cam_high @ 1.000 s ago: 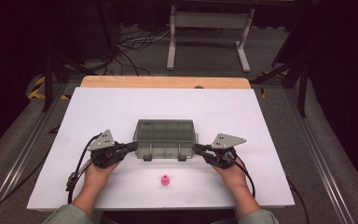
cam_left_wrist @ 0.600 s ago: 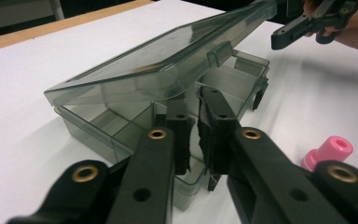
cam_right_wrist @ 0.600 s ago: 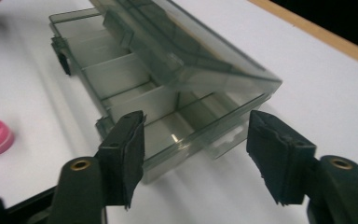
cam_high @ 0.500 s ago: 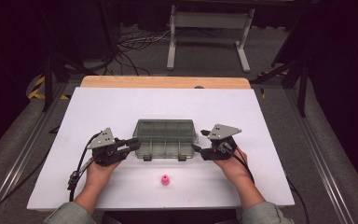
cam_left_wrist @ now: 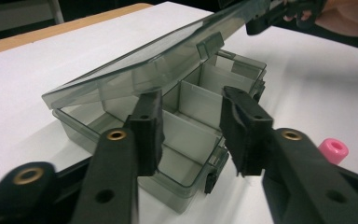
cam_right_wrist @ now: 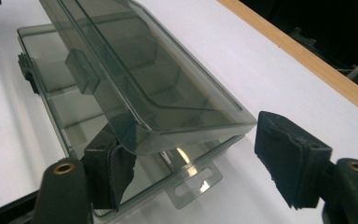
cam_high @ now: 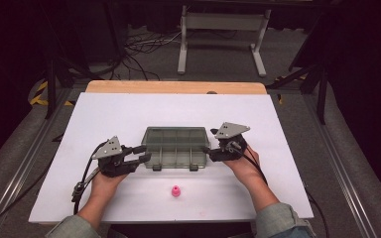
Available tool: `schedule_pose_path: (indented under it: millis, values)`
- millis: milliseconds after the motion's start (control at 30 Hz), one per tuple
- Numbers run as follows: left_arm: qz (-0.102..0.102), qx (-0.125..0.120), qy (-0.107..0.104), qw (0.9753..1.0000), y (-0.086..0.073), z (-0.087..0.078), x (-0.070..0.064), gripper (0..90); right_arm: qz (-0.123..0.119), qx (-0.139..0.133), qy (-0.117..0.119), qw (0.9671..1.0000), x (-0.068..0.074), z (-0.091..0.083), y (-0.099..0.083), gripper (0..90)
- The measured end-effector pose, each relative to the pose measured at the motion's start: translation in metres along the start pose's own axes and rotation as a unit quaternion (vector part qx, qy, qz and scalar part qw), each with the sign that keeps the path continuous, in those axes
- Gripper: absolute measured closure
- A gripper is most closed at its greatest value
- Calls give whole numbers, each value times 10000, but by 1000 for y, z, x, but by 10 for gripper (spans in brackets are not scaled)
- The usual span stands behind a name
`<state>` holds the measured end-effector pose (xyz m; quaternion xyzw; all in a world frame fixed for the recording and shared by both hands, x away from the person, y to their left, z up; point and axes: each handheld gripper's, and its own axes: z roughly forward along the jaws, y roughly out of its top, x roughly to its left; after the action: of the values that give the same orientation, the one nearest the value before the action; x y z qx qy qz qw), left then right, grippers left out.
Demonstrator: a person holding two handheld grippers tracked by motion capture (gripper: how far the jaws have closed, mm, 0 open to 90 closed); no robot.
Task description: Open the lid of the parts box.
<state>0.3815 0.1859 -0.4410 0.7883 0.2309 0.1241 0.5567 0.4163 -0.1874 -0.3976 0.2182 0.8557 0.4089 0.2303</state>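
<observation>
Two claws flank the smoky compartment box [cam_high: 175,148] near the middle of the white counter [cam_high: 129,109] in our high view, with a pink bead [cam_high: 176,191] lying near its front. In the left gripper view, our left claw [cam_left_wrist: 191,133] stands spread at the box's end, touching nothing. In the right gripper view, our right claw [cam_right_wrist: 196,163] gapes wide, one pad under the raised lid [cam_right_wrist: 135,79]

Black fingers [cam_left_wrist: 242,126], brass rivets, grey-green sleeves [cam_high: 278,220]
</observation>
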Motion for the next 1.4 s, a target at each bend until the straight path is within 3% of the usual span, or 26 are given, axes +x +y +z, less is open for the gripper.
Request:
schedule_pose_path:
  millis: [400,733,1133,1400]
  values:
    - [147,-37,100,9998,-4,-19,-9,486,19,-76,347,9994,-17,2,16,491]
    - [148,-128,218,9996,-8,-32,-12,389,150,-227,406,9988,-35,6,29,595]
    - [134,-186,218,9995,-9,-31,-10,210,237,-223,338,9989,-51,13,45,619]
    - [163,-271,177,9993,-8,-32,-11,177,416,-250,282,9984,-63,22,47,629]
